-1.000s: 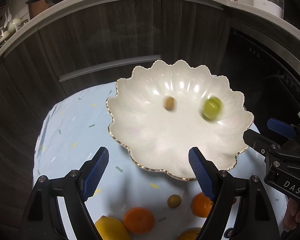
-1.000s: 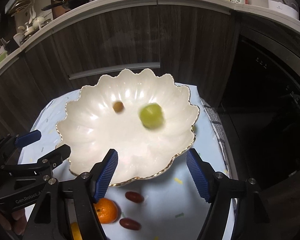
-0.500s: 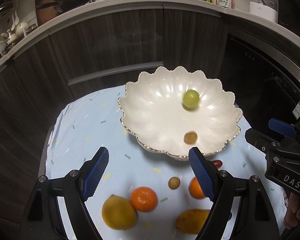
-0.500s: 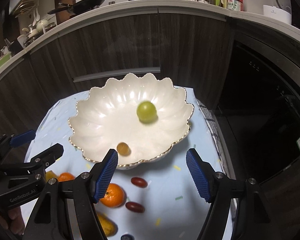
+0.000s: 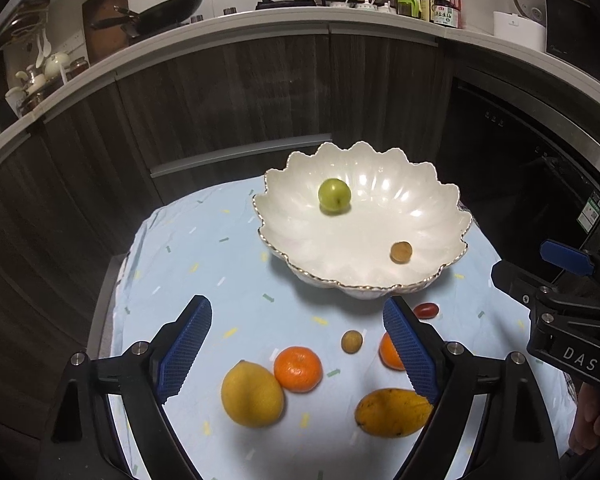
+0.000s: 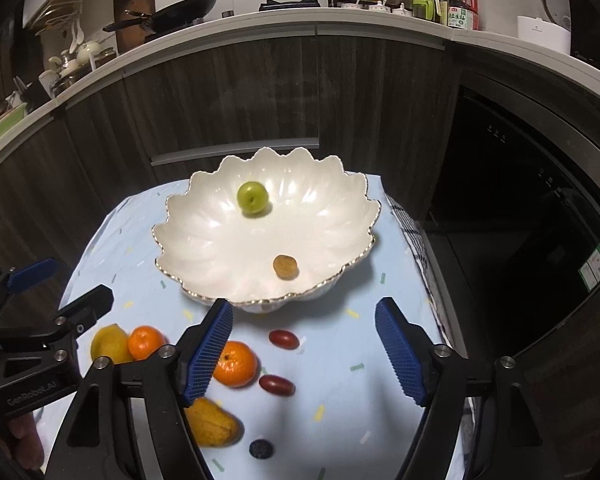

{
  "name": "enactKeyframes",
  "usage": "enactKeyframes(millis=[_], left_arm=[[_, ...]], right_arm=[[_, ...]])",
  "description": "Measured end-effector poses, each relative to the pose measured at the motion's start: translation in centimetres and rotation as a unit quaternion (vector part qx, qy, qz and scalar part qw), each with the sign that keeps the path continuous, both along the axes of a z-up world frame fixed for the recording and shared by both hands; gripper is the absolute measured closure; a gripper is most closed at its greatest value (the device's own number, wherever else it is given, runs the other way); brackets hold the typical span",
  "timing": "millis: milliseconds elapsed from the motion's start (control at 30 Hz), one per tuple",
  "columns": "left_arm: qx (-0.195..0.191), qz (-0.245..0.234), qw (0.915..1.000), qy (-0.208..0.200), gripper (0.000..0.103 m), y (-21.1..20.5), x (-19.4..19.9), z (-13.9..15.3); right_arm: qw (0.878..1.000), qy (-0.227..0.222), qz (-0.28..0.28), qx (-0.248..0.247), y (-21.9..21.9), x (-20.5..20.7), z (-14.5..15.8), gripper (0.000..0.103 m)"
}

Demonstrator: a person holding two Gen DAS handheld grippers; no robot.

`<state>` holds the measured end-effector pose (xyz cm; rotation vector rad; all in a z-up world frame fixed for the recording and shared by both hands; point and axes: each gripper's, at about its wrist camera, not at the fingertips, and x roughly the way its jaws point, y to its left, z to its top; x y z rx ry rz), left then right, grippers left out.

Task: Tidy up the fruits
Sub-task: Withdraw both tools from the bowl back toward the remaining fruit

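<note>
A: Start with the left wrist view. How far along are we?

B: Barely begun, I'd say. The scalloped white bowl (image 5: 440, 216) holds two pieces: a green fruit (image 5: 334, 195) toward its far side and a small brown fruit (image 5: 401, 251) near the front rim. Everything else sits on the pale blue cloth (image 5: 188, 248) in front of the bowl: a lemon (image 5: 252, 394), a tangerine (image 5: 298, 369) touching it, a mango (image 5: 392, 412), a second small brown fruit (image 5: 351, 341), a second tangerine (image 5: 390, 354) half behind the finger, and a red grape tomato (image 5: 426, 310) close under the bowl.

A: And the left gripper (image 5: 296, 350)?

B: Spread wide, nothing between its blue pads, hovering over the loose fruit.

A: Now the right wrist view.

B: Same bowl (image 6: 204, 236), same two fruits inside. Here the right gripper (image 6: 304, 350) is also wide apart and holding nothing. Below it lie two red grape tomatoes (image 6: 284, 339) (image 6: 276, 384) and a dark blueberry (image 6: 261, 449) (one more piece than the other view shows), plus the tangerine (image 6: 236, 364) beside its left finger.

A: So what's left?

B: Most of it, if the bowl is the goal: roughly nine pieces outside, two in.
</note>
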<state>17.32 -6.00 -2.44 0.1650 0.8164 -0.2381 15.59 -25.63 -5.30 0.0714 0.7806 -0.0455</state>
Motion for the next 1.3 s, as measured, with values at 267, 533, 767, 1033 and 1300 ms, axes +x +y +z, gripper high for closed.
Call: enactKeyframes(millis=[267,533,767,1033,1300], left_arm=[[0.005,0.01,0.9999,-0.009,0.009,1.1,-1.8,-0.1],[0.011,0.017,0.9997,-0.011,0.007,2.3,-3.4,-0.6],[0.019,0.017,0.9996,-0.015,0.007,2.9,-4.3,-0.9],[0.026,0.015,0.9994,-0.015,0.007,3.2,-5.2,-1.5],[0.036,0.007,0.9993,-0.008,0.007,2.7,-6.0,-2.9]], right_arm=[[1.0,-0.005,-0.001,-0.009,0.7,-1.4,0.1,0.023],[1.0,-0.007,0.003,-0.014,1.4,-2.4,-0.1,0.022],[1.0,-0.007,0.006,-0.014,2.3,-3.3,-0.2,0.022],[1.0,-0.002,0.011,-0.018,2.7,-4.0,-0.7,0.022],[1.0,0.012,0.015,-0.023,2.5,-4.7,-2.0,0.022]])
